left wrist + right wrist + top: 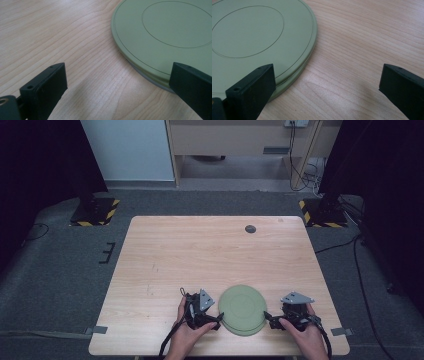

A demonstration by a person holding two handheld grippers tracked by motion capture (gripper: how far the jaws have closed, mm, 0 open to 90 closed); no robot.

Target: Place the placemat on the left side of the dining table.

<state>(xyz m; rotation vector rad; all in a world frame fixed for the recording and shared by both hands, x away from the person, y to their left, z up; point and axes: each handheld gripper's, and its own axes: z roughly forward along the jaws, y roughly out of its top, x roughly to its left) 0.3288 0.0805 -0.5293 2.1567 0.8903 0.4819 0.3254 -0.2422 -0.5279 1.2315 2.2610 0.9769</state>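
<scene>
A round pale green plate (243, 309) lies near the table's front edge, seemingly stacked on a second one whose rim peeks out below. My left gripper (216, 321) sits just left of it, open, its jaws wide apart over bare wood, one jaw beside the plate's rim (140, 65). My right gripper (270, 319) sits just right of the plate, also open, one jaw over the plate's edge (294, 67). Neither gripper holds anything. A hand grasps each gripper from the bottom of the high view.
The light wooden table (200, 255) has a small dark round disc (250, 228) near its far edge. Grey carpet surrounds the table, with black stand bases (95, 210) and cables (360, 270) at the sides.
</scene>
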